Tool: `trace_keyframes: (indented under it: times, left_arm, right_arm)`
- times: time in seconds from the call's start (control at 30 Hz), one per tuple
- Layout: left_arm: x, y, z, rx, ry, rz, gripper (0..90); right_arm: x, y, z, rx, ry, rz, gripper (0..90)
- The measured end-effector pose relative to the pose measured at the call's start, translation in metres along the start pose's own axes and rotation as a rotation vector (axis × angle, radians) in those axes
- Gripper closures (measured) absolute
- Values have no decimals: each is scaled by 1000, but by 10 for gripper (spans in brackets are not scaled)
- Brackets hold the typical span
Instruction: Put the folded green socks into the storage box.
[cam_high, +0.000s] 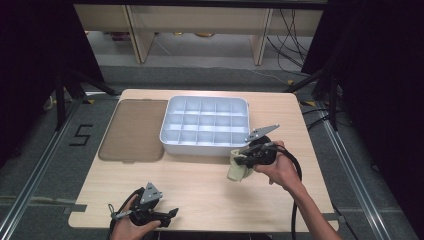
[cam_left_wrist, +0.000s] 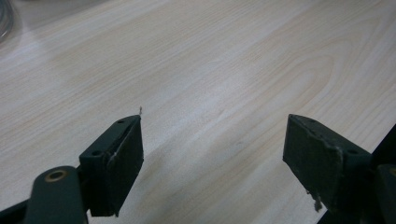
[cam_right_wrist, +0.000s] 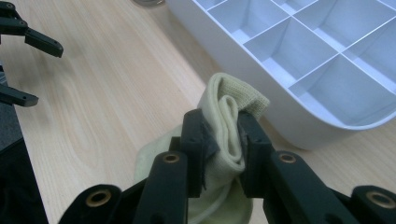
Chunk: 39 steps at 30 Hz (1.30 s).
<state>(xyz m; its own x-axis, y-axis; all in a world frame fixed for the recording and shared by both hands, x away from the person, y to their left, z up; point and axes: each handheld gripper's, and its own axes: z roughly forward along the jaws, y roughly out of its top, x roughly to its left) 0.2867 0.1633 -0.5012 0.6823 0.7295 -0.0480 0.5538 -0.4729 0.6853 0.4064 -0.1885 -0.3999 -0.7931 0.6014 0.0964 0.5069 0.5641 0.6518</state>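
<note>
Pale yellow sock (cam_right_wrist: 224, 135) pinched between right hand-held gripper (cam_right_wrist: 223, 140) jaws, beside white tray (cam_right_wrist: 261, 60); left hand-held gripper (cam_left_wrist: 212, 149) agape

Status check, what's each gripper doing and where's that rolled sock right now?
Right gripper shut on pale yellow sock, beside white divided tray. Left gripper open over bare table. Nothing between sock and tray.

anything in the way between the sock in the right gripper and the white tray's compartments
Nothing visible. The right gripper is shut on the pale yellow sock just outside the white divided tray, whose compartments look empty. Only the tray's near wall lies between, so the sock would have to clear it.
</note>
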Motion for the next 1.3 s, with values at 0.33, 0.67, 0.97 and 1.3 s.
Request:
trace_keyframes:
  times: [0.33,0.67,0.97,1.3]
  left_arm:
    - [-2,0,1,1,-1,11,196]
    - [-4,0,2,-8,-3,0,198]
    - [-4,0,1,-8,2,2,200]
    - [-4,0,1,-8,7,6,203]
  right_arm:
    - [-6,8,-8,38,-8,7,758]
    - [-11,16,-17,27,-27,14,758]
    - [-21,26,-23,21,-58,30,757]
    - [-30,39,-27,49,-69,25,757]
